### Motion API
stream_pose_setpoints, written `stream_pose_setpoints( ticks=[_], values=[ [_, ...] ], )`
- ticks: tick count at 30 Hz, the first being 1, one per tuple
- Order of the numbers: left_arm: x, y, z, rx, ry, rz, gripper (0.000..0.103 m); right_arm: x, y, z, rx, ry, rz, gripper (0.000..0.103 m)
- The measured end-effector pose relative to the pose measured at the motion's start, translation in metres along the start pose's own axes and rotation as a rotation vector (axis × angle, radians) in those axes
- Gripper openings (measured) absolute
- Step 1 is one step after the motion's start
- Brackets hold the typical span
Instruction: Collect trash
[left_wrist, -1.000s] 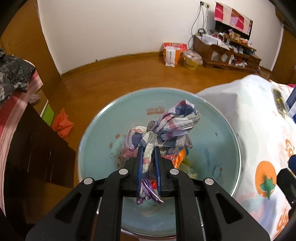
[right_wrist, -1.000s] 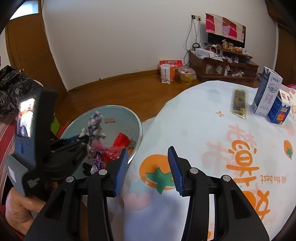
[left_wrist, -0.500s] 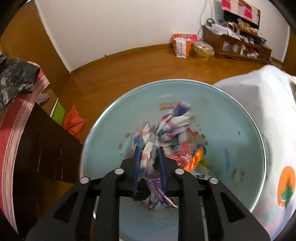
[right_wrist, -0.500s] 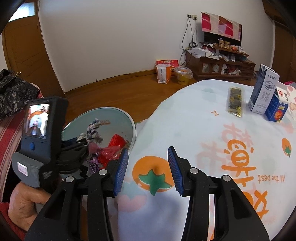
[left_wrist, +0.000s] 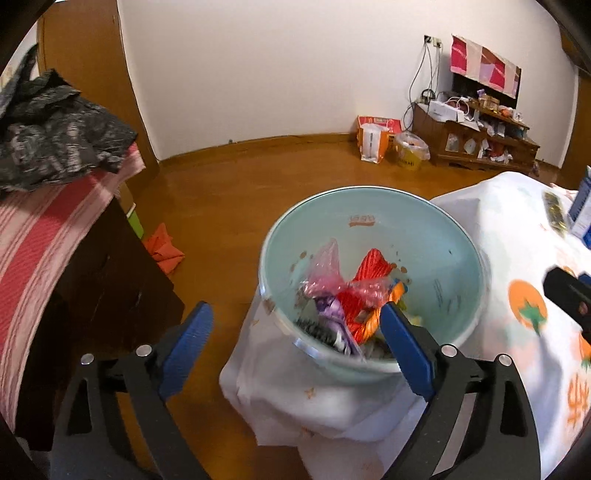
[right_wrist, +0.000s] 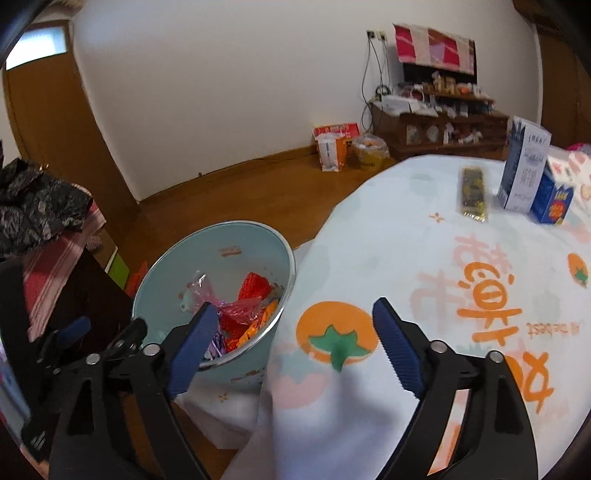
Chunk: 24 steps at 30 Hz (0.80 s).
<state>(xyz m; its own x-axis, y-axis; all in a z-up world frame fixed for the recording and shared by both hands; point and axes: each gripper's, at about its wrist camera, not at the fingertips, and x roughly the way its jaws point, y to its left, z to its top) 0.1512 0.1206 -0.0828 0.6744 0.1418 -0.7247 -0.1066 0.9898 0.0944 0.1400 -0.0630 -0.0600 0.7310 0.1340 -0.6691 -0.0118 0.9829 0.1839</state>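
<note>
The left gripper (left_wrist: 295, 332) gapes wide and empty above the pale-blue round plastic bin (left_wrist: 458, 258), likely having just let go of trash. The right gripper (right_wrist: 291, 343), equally wide, hovers over the tomato-print counter (right_wrist: 424, 229).

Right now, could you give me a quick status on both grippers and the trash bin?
Left gripper open, empty. Right gripper open over tablecloth. Bin holds wrappers. Dark packet on table.
</note>
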Motion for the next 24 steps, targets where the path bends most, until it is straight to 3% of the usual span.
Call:
stream_pose_setpoints(
  ticks=[8, 24],
  values=[
    [-0.059, 0.006, -0.022, 0.002, -0.100, -0.004, 0.097, -0.051, 0.010, -0.015, -0.026, -0.079, 0.001, 0.090],
    [-0.154, 0.015, -0.020, -0.002, -0.310, 0.050, 0.097, -0.139, 0.012, -0.020, -0.028, -0.299, -0.033, 0.092]
  ],
)
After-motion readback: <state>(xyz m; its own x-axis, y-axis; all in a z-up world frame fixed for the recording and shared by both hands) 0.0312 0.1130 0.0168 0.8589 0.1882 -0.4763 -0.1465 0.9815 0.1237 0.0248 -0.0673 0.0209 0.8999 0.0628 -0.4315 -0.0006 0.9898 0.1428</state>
